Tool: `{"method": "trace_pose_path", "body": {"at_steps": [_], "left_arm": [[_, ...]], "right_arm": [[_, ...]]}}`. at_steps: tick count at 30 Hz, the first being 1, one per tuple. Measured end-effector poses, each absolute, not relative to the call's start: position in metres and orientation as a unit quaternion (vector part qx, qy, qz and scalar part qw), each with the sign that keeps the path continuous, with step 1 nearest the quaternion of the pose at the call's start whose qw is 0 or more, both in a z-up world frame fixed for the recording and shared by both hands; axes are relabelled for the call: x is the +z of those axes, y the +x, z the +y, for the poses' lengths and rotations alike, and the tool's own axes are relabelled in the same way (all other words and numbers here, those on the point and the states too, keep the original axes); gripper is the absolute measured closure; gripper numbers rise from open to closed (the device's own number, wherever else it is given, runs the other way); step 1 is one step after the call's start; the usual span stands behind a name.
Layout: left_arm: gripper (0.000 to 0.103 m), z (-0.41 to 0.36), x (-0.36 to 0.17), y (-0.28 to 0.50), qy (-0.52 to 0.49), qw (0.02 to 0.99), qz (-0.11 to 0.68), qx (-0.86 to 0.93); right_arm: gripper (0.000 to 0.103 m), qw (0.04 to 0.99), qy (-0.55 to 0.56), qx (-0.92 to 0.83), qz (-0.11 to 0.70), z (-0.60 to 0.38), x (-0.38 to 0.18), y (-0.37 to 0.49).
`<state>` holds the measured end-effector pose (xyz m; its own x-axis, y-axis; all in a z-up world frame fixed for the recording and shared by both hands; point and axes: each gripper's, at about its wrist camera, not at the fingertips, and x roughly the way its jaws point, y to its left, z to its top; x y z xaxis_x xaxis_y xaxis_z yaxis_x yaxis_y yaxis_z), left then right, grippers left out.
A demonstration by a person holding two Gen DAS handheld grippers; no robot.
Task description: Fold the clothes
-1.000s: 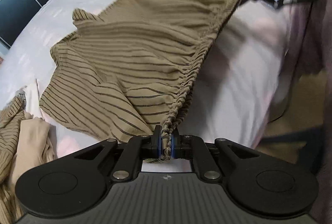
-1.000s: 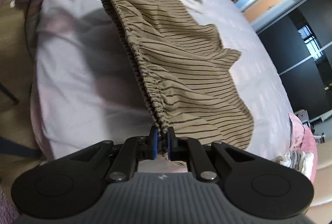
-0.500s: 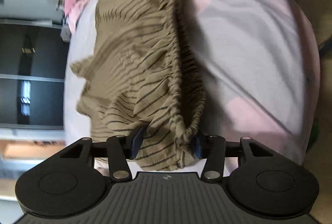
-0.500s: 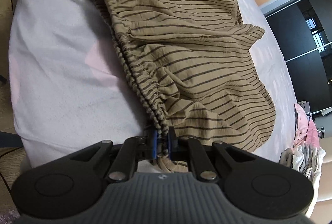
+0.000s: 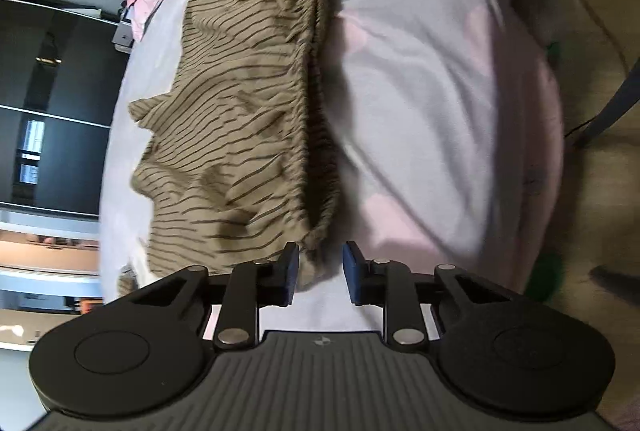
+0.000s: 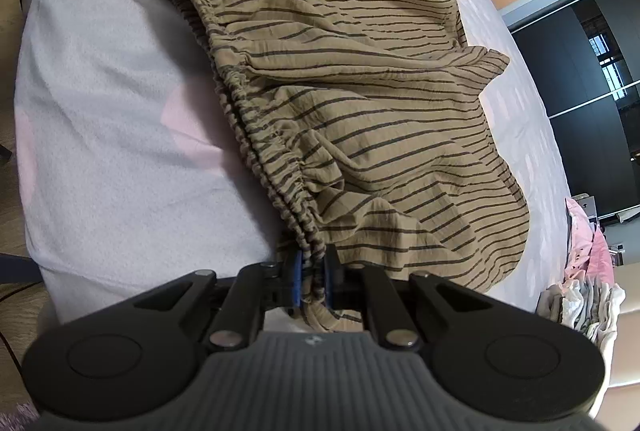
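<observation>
Item: striped garment [image 6: 360, 91], tan with thin dark stripes, gathered elastic waistband [image 6: 272, 167]. Light, limp, crinkled; likely slides and bunches, best taken at the waistband's ends. Location: spread on pale bedsheet [image 6: 112, 119], waistband toward the bed's edge. Left gripper [image 5: 319, 273]: jaws closing, pads apart, waistband end loose between. Right gripper [image 6: 311, 281]: clamped on waistband's other end.
</observation>
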<state>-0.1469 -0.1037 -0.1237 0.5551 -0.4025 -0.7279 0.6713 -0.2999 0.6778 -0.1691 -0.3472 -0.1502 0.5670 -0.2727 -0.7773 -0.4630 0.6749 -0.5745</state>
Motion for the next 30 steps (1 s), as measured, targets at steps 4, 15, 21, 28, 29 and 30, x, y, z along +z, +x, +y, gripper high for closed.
{"method": "trace_pose_path", "body": {"at_steps": [4, 15, 21, 28, 29, 30], "left_arm": [[0.08, -0.108, -0.132, -0.147, 0.661, 0.583, 0.098, -0.462], [0.08, -0.123, -0.152, -0.144, 0.658, 0.576, 0.097, -0.476], [0.089, -0.127, -0.158, -0.136, 0.654, 0.576, 0.109, -0.477], [0.097, -0.124, -0.124, -0.122, 0.629, 0.587, 0.157, -0.485], [0.097, -0.122, -0.115, -0.118, 0.625, 0.587, 0.167, -0.487], [0.097, -0.12, -0.106, -0.115, 0.622, 0.585, 0.178, -0.489]], "right_arm": [[0.092, 0.786, -0.406, 0.061, 0.461, -0.346, -0.151, -0.17], [0.092, 0.785, -0.411, 0.062, 0.46, -0.347, -0.151, -0.17], [0.092, 0.784, -0.414, 0.064, 0.458, -0.347, -0.153, -0.171], [0.092, 0.79, -0.407, 0.078, 0.451, -0.349, -0.145, -0.178], [0.093, 0.792, -0.403, 0.09, 0.45, -0.348, -0.14, -0.182], [0.093, 0.792, -0.4, 0.103, 0.449, -0.347, -0.135, -0.187]]}}
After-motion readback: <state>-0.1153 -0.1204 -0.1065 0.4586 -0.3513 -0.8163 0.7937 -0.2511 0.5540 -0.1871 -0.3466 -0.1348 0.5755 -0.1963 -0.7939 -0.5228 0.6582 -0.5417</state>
